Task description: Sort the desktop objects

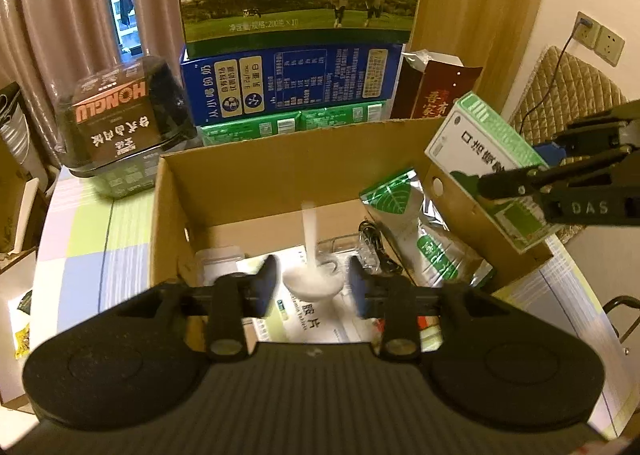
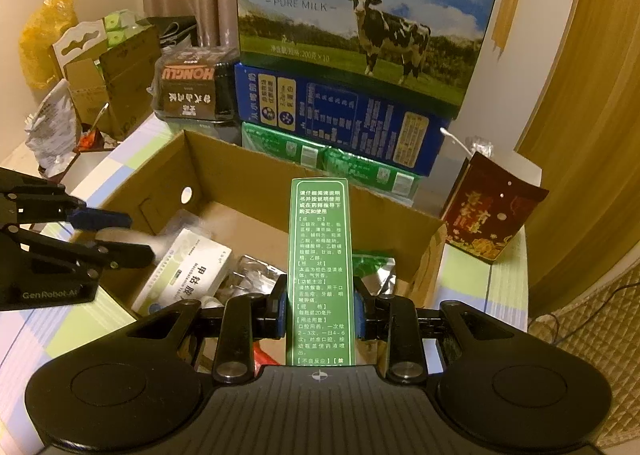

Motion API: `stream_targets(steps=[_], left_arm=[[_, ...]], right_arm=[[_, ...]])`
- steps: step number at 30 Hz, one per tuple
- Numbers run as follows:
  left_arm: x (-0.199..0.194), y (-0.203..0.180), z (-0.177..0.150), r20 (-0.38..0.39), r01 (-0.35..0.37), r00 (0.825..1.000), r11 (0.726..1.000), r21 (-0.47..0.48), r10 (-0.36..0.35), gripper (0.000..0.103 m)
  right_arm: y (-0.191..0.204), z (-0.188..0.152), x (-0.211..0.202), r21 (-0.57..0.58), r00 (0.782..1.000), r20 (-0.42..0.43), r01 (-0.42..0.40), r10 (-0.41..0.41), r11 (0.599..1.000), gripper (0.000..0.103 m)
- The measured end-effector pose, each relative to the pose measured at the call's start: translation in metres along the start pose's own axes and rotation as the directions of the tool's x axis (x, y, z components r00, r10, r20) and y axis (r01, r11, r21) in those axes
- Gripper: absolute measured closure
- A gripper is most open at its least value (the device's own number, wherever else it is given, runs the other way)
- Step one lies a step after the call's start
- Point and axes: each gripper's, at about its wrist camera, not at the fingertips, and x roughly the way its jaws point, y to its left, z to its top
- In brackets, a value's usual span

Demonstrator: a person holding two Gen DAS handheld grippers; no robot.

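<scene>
Left gripper (image 1: 312,287), right gripper (image 2: 320,311): matte black plastic, blue finger pads, silver pivot screws (white lettering on side).

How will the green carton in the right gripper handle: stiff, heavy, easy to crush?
The green carton looks like thin printed card, so probably stiff but crushable. The right gripper pinches it near one end, so it may pivot.
</scene>
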Motion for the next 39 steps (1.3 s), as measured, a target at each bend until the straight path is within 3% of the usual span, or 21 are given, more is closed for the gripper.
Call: stream_targets(steps=[11, 19, 22, 28, 30, 35, 39], left_arm=[[0.004, 0.005, -0.01, -0.006, -0.007, 1.0, 1.0, -0.018, 0.007, 0.062], [-0.004, 0.008, -0.011, 0.006, -0.01, 1.0, 1.0, -0.024, 0.01, 0.06], [-0.006, 0.007, -0.013, 0.011, -0.009, 1.0, 1.0, -0.026, 0.009, 0.052], [-0.011, 0.003, -0.019, 0.009, -0.002, 1.0, 1.0, -0.031, 0.002, 0.051], [-0.015, 0.001, -0.022, 0.011, -0.003, 1.0, 0.999, -0.038, 0.003, 0.049], [-0.035, -0.003, -0.033, 0.039, -0.017, 0.999, 0.998, -0.063, 0.019, 0.02], [-0.06, -0.005, -0.046, 0.073, -0.047, 0.996, 0.994, -0.102, 0.054, 0.007]], right_arm=[[-0.004, -0.004, 0.009, 0.018, 1.0, -0.004, -0.006, 0.006, 1.0, 0.076], [-0.002, 0.005, 0.013, 0.056, 0.999, 0.041, -0.033, 0.031, 0.998, 0.076], [-0.004, 0.006, 0.012, 0.078, 0.998, 0.051, -0.044, 0.04, 0.996, 0.064], [-0.007, -0.006, 0.002, 0.092, 0.998, 0.059, -0.034, 0.028, 0.995, 0.049], [-0.007, -0.014, -0.005, 0.101, 0.998, 0.062, -0.027, 0.021, 0.994, 0.037], [-0.001, -0.037, -0.027, 0.119, 0.998, 0.06, -0.024, 0.017, 0.993, 0.023], [0.01, -0.057, -0.052, 0.149, 0.997, 0.075, -0.034, 0.023, 0.988, 0.008]])
